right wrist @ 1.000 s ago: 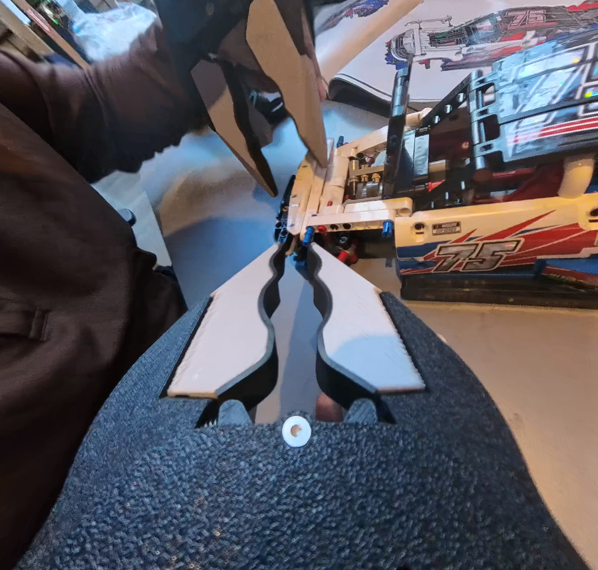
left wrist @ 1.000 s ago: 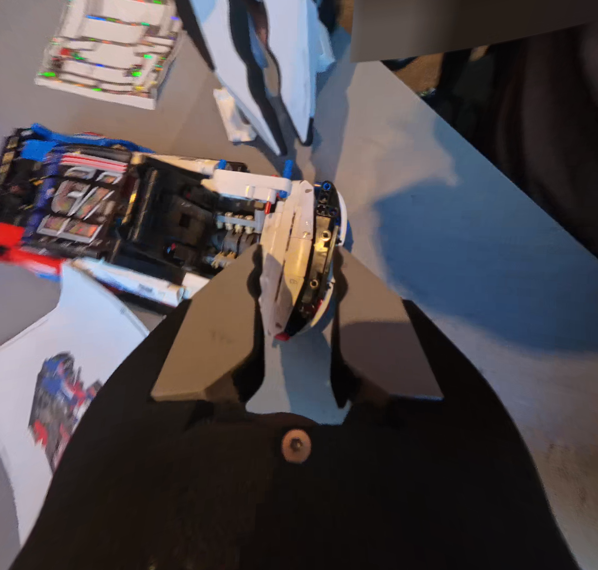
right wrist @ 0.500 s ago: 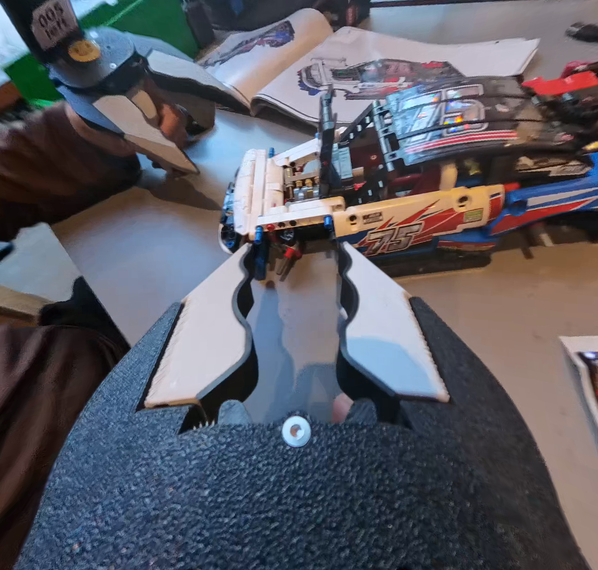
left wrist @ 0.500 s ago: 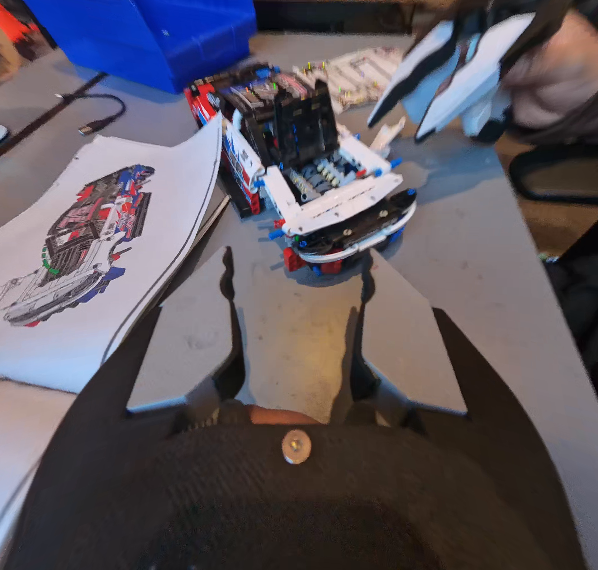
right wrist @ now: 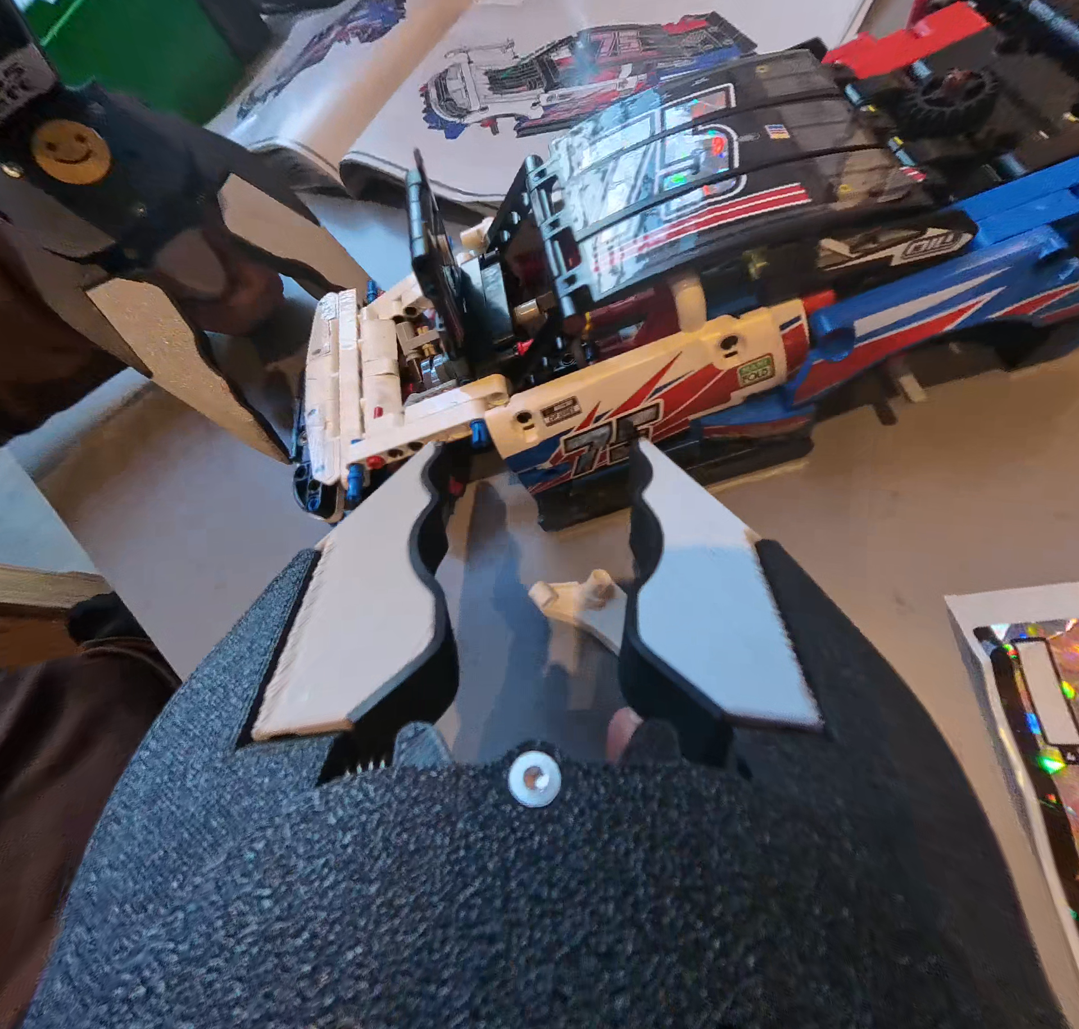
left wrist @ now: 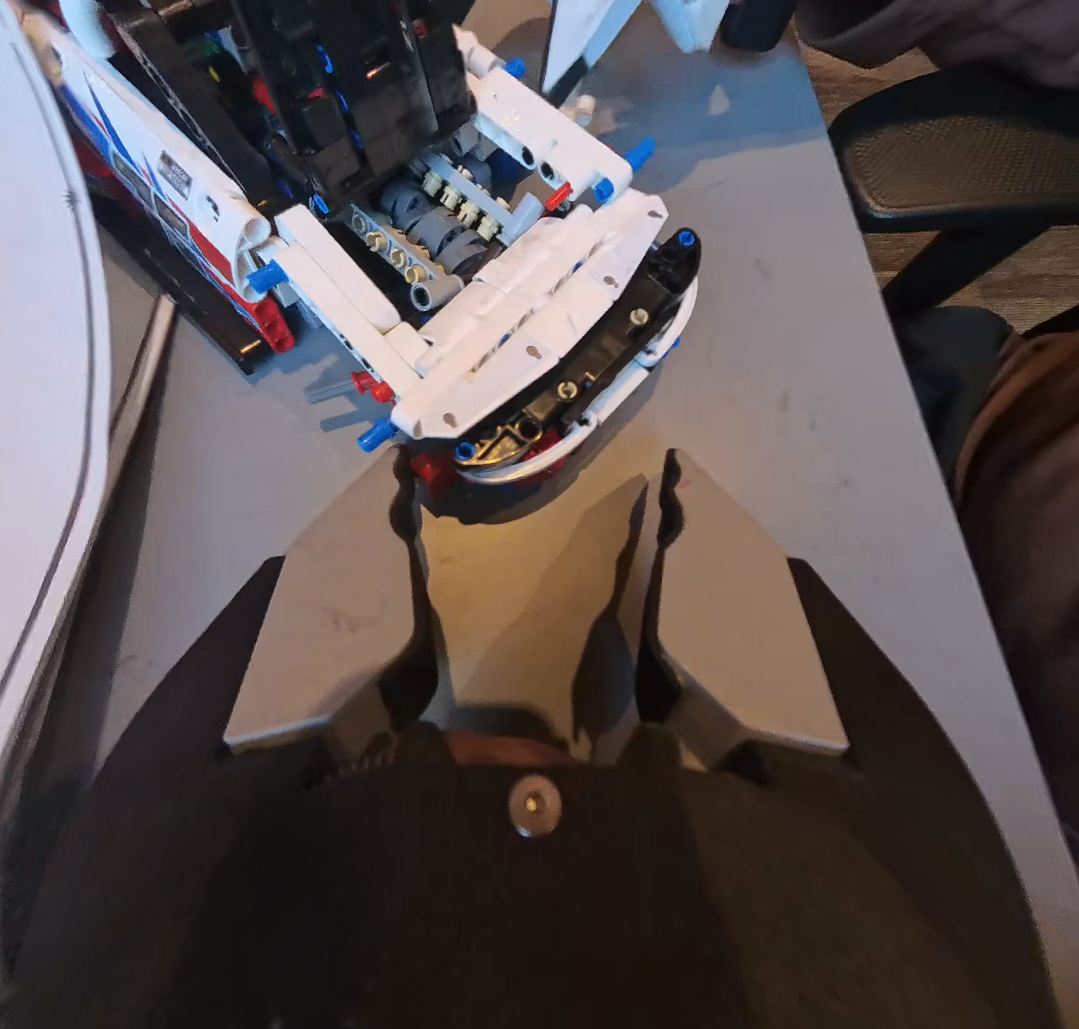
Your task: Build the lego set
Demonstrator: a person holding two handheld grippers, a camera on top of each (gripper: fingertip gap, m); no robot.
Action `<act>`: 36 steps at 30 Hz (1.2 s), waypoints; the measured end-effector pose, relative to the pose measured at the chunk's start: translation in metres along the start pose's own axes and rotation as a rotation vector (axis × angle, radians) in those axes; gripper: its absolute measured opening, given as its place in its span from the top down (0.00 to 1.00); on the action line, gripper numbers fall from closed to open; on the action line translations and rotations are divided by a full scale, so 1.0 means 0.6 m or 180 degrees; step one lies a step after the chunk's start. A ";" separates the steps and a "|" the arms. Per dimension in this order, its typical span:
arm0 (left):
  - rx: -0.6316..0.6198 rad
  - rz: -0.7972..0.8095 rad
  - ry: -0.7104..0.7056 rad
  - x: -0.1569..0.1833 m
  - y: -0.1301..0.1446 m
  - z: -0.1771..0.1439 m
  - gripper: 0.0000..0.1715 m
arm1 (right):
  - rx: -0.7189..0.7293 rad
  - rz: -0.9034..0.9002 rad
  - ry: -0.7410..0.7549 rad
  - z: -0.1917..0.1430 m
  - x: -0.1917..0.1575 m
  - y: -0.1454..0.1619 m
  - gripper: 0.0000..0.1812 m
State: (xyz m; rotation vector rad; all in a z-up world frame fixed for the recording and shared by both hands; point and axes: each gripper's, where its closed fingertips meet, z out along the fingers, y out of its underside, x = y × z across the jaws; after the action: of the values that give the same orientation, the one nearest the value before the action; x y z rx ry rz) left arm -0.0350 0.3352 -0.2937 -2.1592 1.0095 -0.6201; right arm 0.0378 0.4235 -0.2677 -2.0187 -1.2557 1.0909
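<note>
Both claws have spread wider since a second ago, when the left claw [left wrist: 534, 464] pinched the car's nose; now it gapes empty just short of the bumper. Right claw [right wrist: 537, 452] is released too, its fingertips beside the car's flank, and a loose white piece [right wrist: 575, 595] lies on the table [right wrist: 175, 510] between its fingers. Lego car [right wrist: 613, 358] sits on the table: white nose, red and blue flanks, black roof, engine bay exposed. An open instruction booklet [right wrist: 467, 37] lies behind it.

lego car [right wrist: 642, 382]: white, red-blue stripes | table [left wrist: 788, 358]: grey
</note>
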 end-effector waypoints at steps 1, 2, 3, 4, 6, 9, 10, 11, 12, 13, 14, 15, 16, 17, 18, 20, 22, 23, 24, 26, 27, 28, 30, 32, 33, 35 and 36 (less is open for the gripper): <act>0.0006 -0.0008 0.0038 0.011 0.000 0.001 0.56 | -0.0017 -0.0047 0.0027 -0.001 -0.001 0.003 0.66; 0.0003 0.0013 0.0059 0.022 0.000 0.003 0.57 | -0.0050 -0.0097 0.0024 -0.002 -0.005 0.006 0.68; -0.0016 0.0060 0.0035 0.032 0.001 0.005 0.58 | -0.0076 -0.0131 -0.0020 -0.004 -0.011 0.010 0.71; -0.0037 0.0105 0.0029 0.045 0.004 0.007 0.56 | -0.0083 -0.0144 -0.0069 -0.005 -0.019 0.013 0.73; -0.0055 0.0145 0.0039 0.071 0.009 0.008 0.50 | -0.0075 -0.0167 -0.0131 -0.009 -0.032 0.020 0.76; -0.0038 0.0155 0.0030 0.103 0.017 0.004 0.48 | -0.0104 -0.0204 -0.0235 -0.016 -0.052 0.033 0.76; -0.0026 0.0144 0.0049 0.116 0.019 0.004 0.47 | -0.0120 -0.0221 -0.0277 -0.019 -0.059 0.039 0.76; -0.0022 0.0133 0.0068 0.129 0.021 0.003 0.48 | -0.0132 -0.0235 -0.0317 -0.022 -0.066 0.044 0.76; -0.0034 0.0161 0.0079 0.144 0.024 0.002 0.48 | -0.0141 -0.0251 -0.0360 -0.026 -0.074 0.050 0.76; -0.0053 0.0199 0.0070 0.157 0.030 0.002 0.48 | -0.0145 -0.0269 -0.0409 -0.029 -0.083 0.057 0.76; -0.0052 0.0217 0.0055 0.169 0.033 0.000 0.48 | -0.0145 -0.0283 -0.0459 -0.031 -0.092 0.063 0.76; -0.0046 0.0217 0.0042 0.180 0.036 -0.001 0.48 | -0.0149 -0.0292 -0.0491 -0.033 -0.100 0.068 0.75; -0.0065 0.0243 0.0025 0.189 0.039 -0.001 0.47 | -0.0163 -0.0300 -0.0504 -0.036 -0.106 0.073 0.75; -0.0084 0.0312 -0.0006 0.195 0.042 -0.001 0.46 | -0.0190 -0.0311 -0.0497 -0.038 -0.110 0.077 0.76; -0.0083 0.0365 -0.0064 0.196 0.043 -0.001 0.47 | -0.0218 -0.0319 -0.0475 -0.040 -0.111 0.079 0.76; 0.0056 0.0295 -0.0091 0.198 0.037 -0.010 0.48 | -0.0199 -0.0350 -0.0379 -0.049 -0.104 0.079 0.76; 0.0302 0.0104 -0.0099 0.195 0.028 -0.028 0.50 | -0.0029 -0.0385 -0.0271 -0.067 -0.093 0.068 0.77; 0.0453 0.0000 -0.0153 0.189 0.024 -0.041 0.50 | 0.0124 -0.0421 -0.0198 -0.078 -0.086 0.060 0.77; 0.0636 -0.0103 -0.0223 0.182 0.019 -0.057 0.50 | 0.0313 -0.0481 -0.0082 -0.092 -0.075 0.051 0.77; 0.1154 -0.0243 -0.0391 0.168 0.002 -0.097 0.50 | 0.0700 -0.0675 0.0294 -0.119 -0.042 0.036 0.77; 0.1474 -0.0248 -0.0469 0.164 -0.010 -0.121 0.53 | 0.0864 -0.0780 0.0526 -0.134 -0.025 0.027 0.77; 0.1723 -0.0283 -0.0549 0.159 -0.017 -0.142 0.58 | 0.0999 -0.0858 0.0721 -0.149 -0.013 0.015 0.77; 0.2045 -0.0466 -0.0664 0.142 -0.021 -0.170 0.57 | 0.1200 -0.0924 0.0991 -0.168 0.000 -0.007 0.77; 0.2120 -0.0552 -0.0609 0.139 -0.021 -0.176 0.57 | 0.1024 -0.0896 0.1093 -0.158 0.012 -0.002 0.76; 0.2069 -0.0532 -0.0593 0.141 -0.021 -0.172 0.57 | 0.0826 -0.0893 0.1044 -0.148 0.010 0.007 0.75; 0.1917 -0.0408 -0.0615 0.148 -0.019 -0.159 0.57 | 0.0455 -0.1067 0.0995 -0.130 0.001 0.026 0.74; 0.1856 -0.0337 -0.0640 0.151 -0.018 -0.154 0.57 | 0.0239 -0.1190 0.1049 -0.122 0.002 0.040 0.74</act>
State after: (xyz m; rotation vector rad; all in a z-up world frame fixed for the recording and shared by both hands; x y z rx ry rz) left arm -0.0364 0.2342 -0.2119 -1.7176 0.5230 -0.6365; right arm 0.1114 0.4133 -0.2470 -1.7270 -1.3211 0.5931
